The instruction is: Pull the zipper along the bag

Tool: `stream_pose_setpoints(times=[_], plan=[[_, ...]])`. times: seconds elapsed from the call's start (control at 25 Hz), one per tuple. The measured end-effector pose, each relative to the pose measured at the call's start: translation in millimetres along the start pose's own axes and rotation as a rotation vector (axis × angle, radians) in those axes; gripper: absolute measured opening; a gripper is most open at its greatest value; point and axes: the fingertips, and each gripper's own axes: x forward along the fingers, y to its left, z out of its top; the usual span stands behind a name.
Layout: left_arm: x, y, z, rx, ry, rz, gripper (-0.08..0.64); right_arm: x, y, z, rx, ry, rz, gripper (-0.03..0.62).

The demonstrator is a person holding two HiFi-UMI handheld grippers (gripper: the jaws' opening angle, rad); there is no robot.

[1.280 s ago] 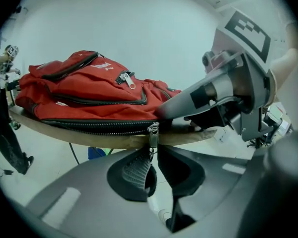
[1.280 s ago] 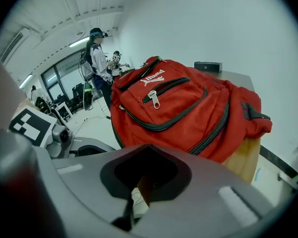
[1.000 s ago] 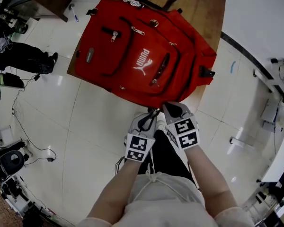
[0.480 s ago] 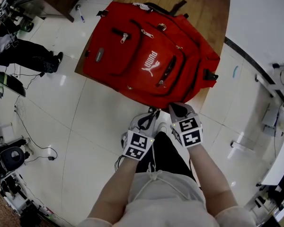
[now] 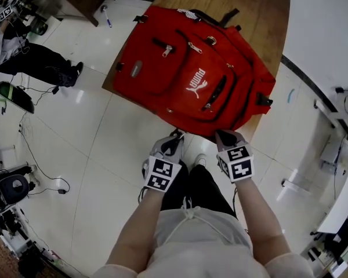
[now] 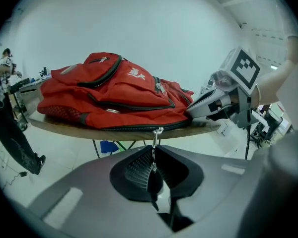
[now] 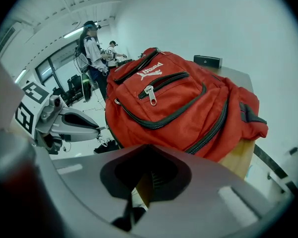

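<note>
Mostly red bag (image 5: 182, 74) – blk zips (image 5: 216, 92) w/ white logo (image 5: 196, 84).

The bag (image 5: 191, 80) lies on the table (image 5: 261, 16).

We read the backpack (image 5: 185, 80) as red woven cloth, matt, w/ black zip tape. Its zipper pull (image 6: 156, 139) is bright metal, shiny. The tabletop (image 5: 252, 10) is wood w/ visible grain & low sheen. The floor (image 5: 93, 149) is pale tile, glossy w/ reflections. The left gripper (image 6: 154, 168) has a smooth matt grey plastic shell; jaws' pads are black & ribbed.
</note>
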Motion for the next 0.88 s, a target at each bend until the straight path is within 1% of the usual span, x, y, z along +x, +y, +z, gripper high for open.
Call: stream_pose_setpoints(times=[0.2,0.36,0.56,0.76,0.8,0.88], plan=[[-5.3,29.2,1.4,-0.034,-0.009,0.05,0.031,0.5,-2.1,-1.5,0.015,0.011,-0.013,0.006],[-9.4,47.4,1.1,-0.039,-0.001,0.071,0.031,0.1,-2.1,-1.0,0.028,0.018,-0.023,0.006],[-11.0,67.9,1.0,0.001,0.016,0.08,0.031,1.4,-2.9,-1.2,0.05,0.027,-0.031,0.006],[-6.2,77.4,1.1,0.043,0.013,0.071,0.032,2.9,-4.3,-0.1,0.066,0.038,-0.037,0.006],[-6.3,80.3,0.7,0.04,0.016,0.073,0.032,2.9,-4.4,-0.2,0.066,0.039,-0.043,0.006],[-10.1,91.8,-0.3,0.001,0.023,0.088,0.029,2.8,-4.3,-0.2,0.071,0.04,-0.055,0.006]])
